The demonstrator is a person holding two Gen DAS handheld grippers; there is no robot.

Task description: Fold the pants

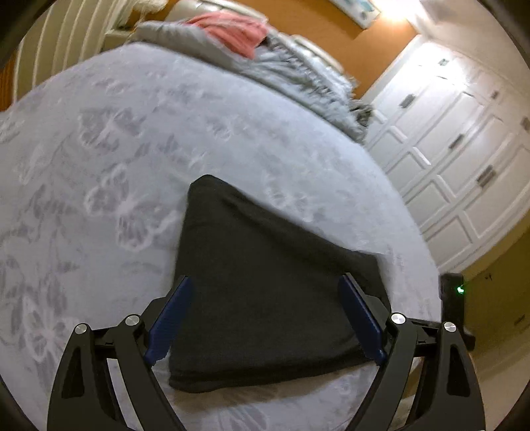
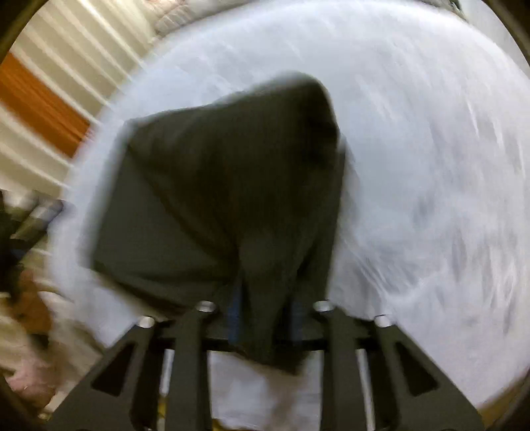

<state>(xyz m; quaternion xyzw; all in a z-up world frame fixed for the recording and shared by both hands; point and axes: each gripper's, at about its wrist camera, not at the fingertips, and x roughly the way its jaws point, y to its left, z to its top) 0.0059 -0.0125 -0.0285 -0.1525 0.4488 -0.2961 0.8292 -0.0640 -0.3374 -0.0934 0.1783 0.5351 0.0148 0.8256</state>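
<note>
Dark grey pants (image 1: 265,285) lie folded into a compact block on the pale butterfly-print bed sheet (image 1: 109,165). My left gripper (image 1: 265,278) hovers over the block's near half. It is open wide, and its blue pads (image 1: 172,315) stand either side of the cloth without pressing it. In the right wrist view the pants (image 2: 212,185) are blurred and one edge is lifted into a hump. A bunched fold runs down between the blue pads (image 2: 236,315) of my right gripper (image 2: 265,308), which is shut on it. That cloth hides the right fingertips.
A crumpled grey duvet (image 1: 291,73) with a pink cloth (image 1: 232,30) on it lies at the bed's far end. White panelled wardrobe doors (image 1: 457,149) stand beyond the bed's right side. A black device with a green light (image 1: 453,291) sits by that edge. Clutter (image 2: 23,252) lies off the bed.
</note>
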